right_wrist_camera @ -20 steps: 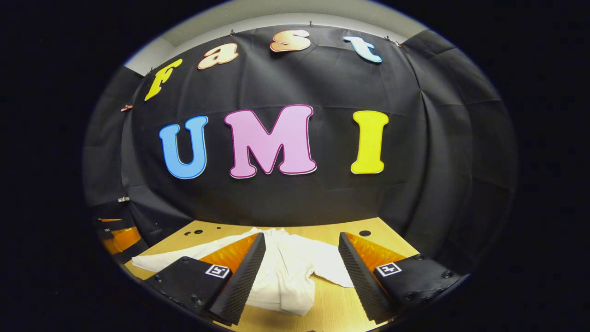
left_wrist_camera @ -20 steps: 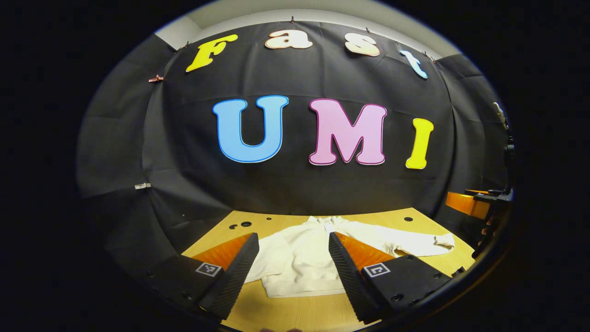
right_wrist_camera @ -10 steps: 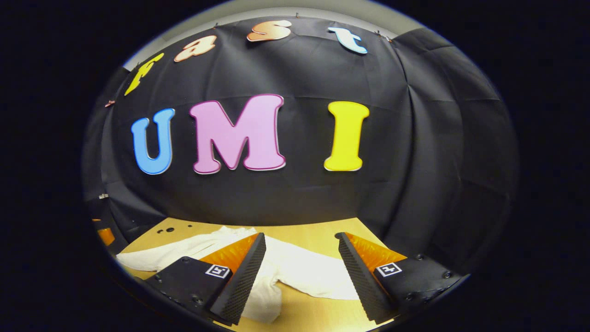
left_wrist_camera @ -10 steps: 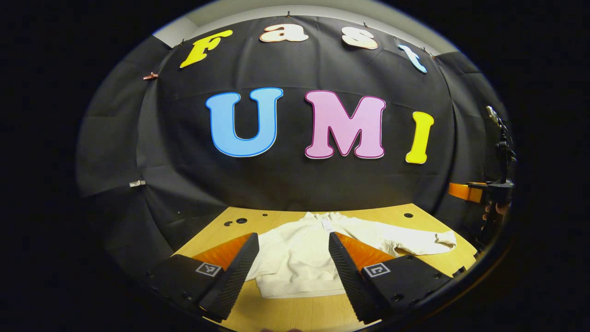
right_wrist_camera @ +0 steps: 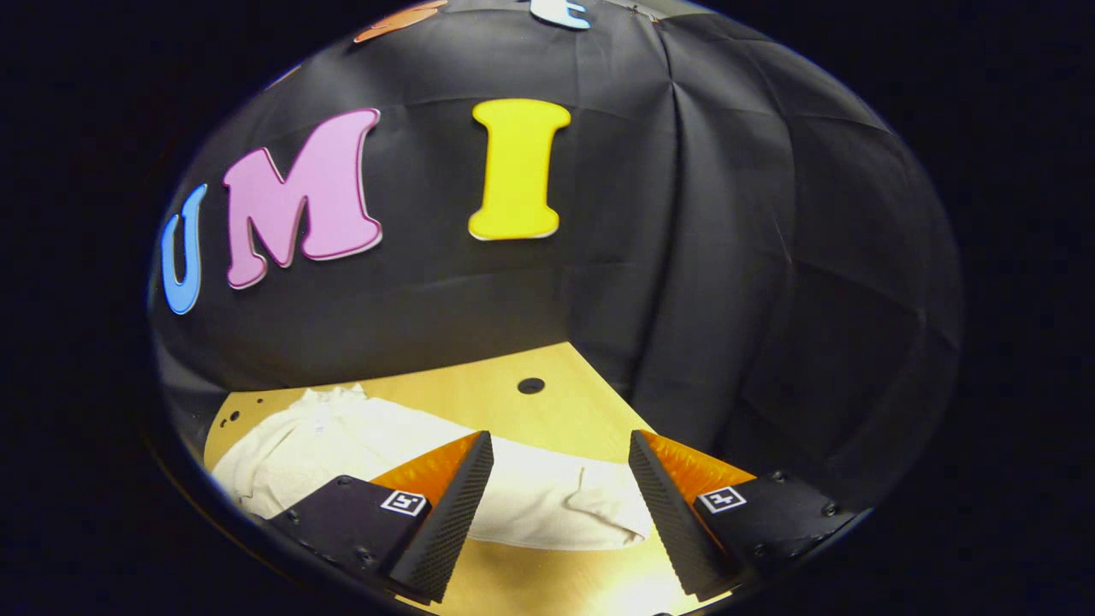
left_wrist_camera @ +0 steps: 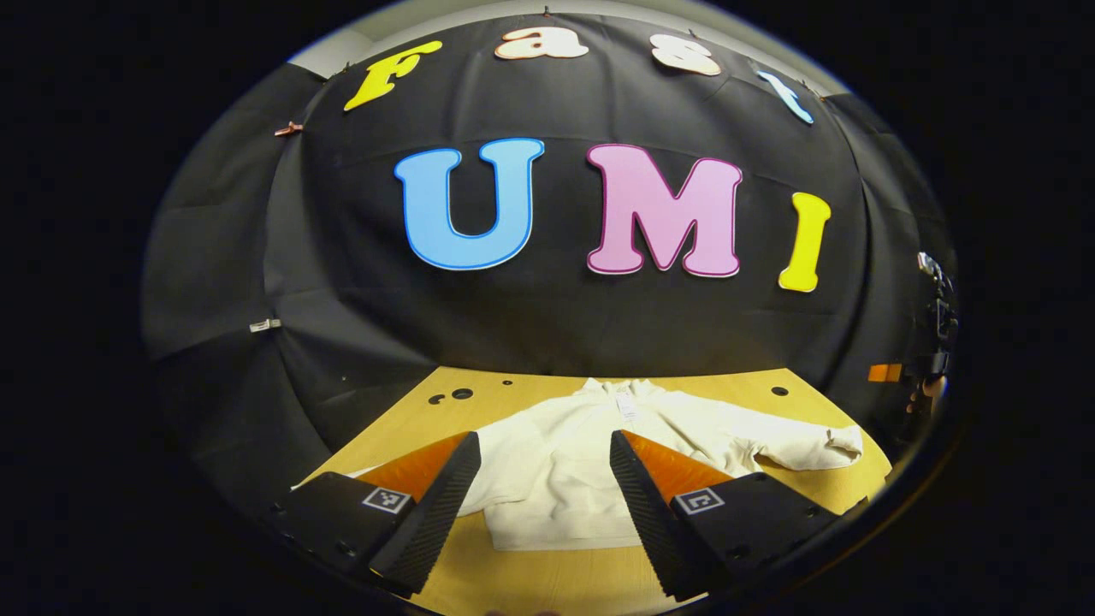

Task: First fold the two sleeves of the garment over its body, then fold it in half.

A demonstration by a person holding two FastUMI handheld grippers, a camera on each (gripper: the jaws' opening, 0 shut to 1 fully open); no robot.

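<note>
Left gripper (left_wrist_camera: 541, 492) held with fingers spread wide, nothing between them, above the wooden table (left_wrist_camera: 547, 577). Right gripper (right_wrist_camera: 560, 505) likewise spread and empty. Black cloth wall (left_wrist_camera: 547, 334) behind. The cream garment (left_wrist_camera: 556, 466) lies flat, collar toward the wall, hem nearest the left gripper; its sleeve (right_wrist_camera: 556, 505) extends sideways, cuff just ahead of the right gripper's fingers.

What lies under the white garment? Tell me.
The garment lies spread flat on the wooden table, sleeve stretched out sideways on the bare wood. Whatever may lie beneath the cloth is covered, so only table shows around its edges.
</note>
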